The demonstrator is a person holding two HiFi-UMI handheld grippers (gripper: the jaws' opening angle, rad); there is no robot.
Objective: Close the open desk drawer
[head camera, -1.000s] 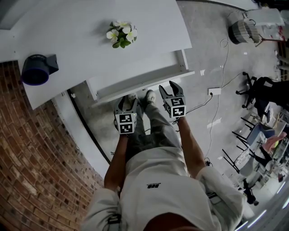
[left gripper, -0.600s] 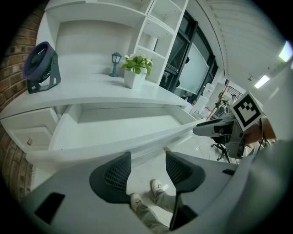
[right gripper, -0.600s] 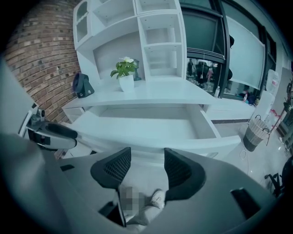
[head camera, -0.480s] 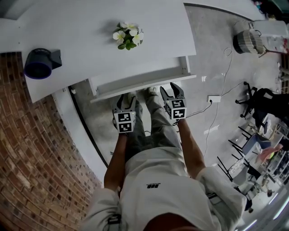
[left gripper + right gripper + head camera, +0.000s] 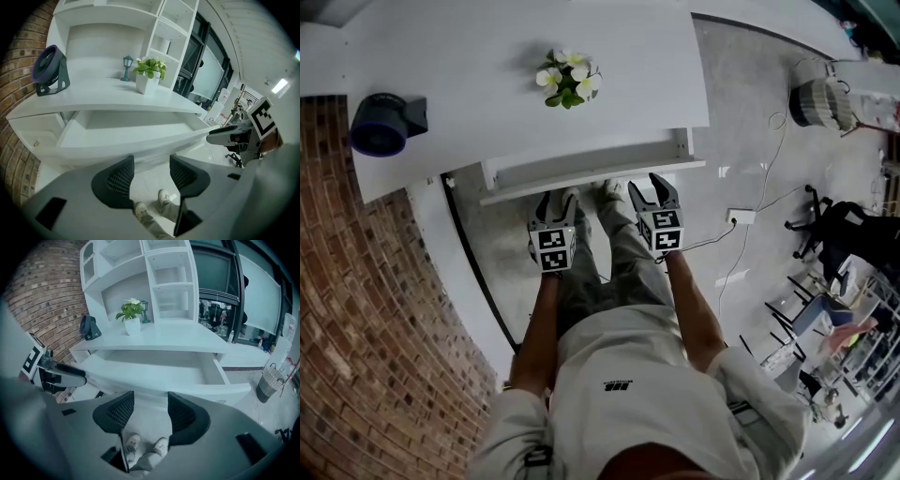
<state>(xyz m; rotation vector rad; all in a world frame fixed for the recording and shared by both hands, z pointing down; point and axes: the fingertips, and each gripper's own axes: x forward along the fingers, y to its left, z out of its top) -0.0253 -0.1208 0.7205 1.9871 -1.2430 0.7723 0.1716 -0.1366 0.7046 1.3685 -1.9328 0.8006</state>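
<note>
Left tongs [image 5: 557,202] and right tongs [image 5: 652,186], both spread and empty, sit just near of the open drawer [image 5: 581,161], whose front runs left to right.

The left gripper [image 5: 151,172] holds its two dark, mesh-faced jaws apart with nothing between them — through the gap show pale floor and the person's shoes [image 5: 163,197]. Just beyond the jaw tips the white drawer [image 5: 126,133] stands pulled out from under the desk [image 5: 103,97]. On the desktop sit a purple fan [image 5: 49,70] at the left, a small teal lantern [image 5: 127,68] and a potted plant [image 5: 149,75] — white shelves [image 5: 174,23] rise behind. The right gripper [image 5: 213,137] reaches in from the right, its tip near the drawer's front corner.
</note>
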